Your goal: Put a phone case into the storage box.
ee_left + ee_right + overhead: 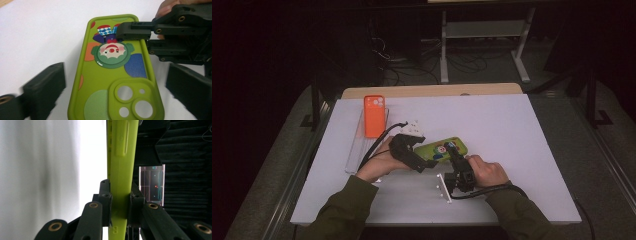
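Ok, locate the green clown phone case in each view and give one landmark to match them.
High view: green phone case, centre, between both grippers.
Left gripper view: centre, between open jaws.
Right gripper view: edge-on, upright at centre.
Shared landmark: right gripper, clamped on the case's edge.

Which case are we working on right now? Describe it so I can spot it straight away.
On the white table, look near the front edge, between the person's two hands. There lies the green phone case, clamped along one edge by the right gripper. Unlike the plain orange case farther back on the left, it is lime green with a cartoon clown print.
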`<state>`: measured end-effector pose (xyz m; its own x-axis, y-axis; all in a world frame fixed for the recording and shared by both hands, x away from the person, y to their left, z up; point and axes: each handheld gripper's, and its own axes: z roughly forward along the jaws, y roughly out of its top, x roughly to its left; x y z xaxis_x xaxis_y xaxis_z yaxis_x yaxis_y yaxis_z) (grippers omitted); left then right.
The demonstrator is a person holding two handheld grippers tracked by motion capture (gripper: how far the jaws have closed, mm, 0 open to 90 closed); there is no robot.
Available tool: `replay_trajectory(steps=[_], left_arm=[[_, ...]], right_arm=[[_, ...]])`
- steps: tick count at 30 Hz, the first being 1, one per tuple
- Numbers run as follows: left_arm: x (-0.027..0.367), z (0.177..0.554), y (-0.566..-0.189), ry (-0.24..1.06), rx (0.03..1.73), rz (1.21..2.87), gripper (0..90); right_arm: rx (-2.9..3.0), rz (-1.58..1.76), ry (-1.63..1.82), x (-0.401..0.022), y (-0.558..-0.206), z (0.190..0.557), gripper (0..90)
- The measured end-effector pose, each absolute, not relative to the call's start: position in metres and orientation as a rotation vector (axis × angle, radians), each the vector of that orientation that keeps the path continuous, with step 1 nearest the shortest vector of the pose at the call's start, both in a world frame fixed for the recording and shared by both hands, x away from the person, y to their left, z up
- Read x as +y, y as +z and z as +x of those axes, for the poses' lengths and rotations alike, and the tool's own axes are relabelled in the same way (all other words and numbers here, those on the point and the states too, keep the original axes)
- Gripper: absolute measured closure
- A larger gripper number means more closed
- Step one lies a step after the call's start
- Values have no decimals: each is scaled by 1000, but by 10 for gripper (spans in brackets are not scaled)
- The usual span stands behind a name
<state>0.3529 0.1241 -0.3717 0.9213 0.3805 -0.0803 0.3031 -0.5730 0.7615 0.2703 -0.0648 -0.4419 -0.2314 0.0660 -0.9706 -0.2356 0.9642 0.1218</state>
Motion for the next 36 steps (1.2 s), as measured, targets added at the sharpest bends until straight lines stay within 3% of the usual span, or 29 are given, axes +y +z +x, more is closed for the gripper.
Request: replay_trajectory(steps=[36], left_arm=[[135,352,-372,128,503,2222,0]], right_arm=[[1978,346,613,-94,-416,290,759]])
